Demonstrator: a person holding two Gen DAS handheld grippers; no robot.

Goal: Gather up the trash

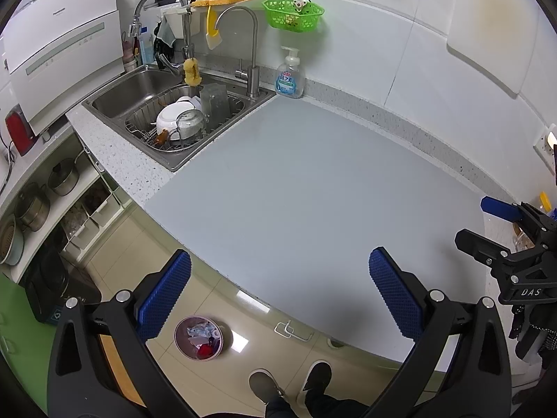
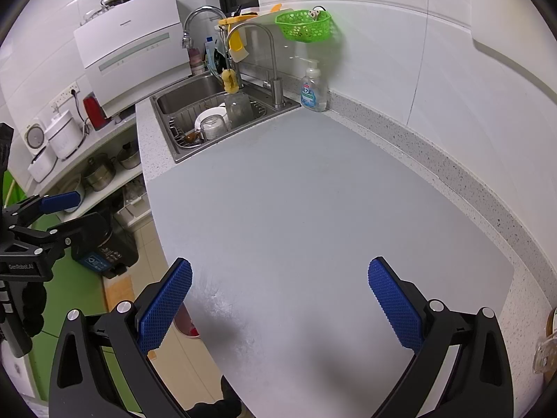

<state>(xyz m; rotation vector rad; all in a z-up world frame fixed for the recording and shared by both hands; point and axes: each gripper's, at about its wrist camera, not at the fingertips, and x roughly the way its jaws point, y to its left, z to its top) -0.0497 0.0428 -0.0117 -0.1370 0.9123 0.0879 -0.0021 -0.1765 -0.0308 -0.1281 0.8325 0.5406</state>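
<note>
Left wrist view: left gripper [image 1: 280, 291] and right gripper [image 2: 280, 299], jaws apart and empty, hover above the grey mat [image 1: 313, 191]; trash sits in the bin [image 1: 200, 338] on the floor below the mat's edge, apparently already collected.

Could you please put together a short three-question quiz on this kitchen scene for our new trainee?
1. True or false: the left gripper is shut on a piece of trash.
2. Where does the trash bin stand? A) on the countertop B) on the floor below the counter edge C) in the sink
3. Fill in: the soap bottle stands on the counter beside the ____.

Key:
1. False; its fingers are spread and hold nothing, as with the right gripper.
2. B; the grey countertop is bare.
3. Sink.
</note>
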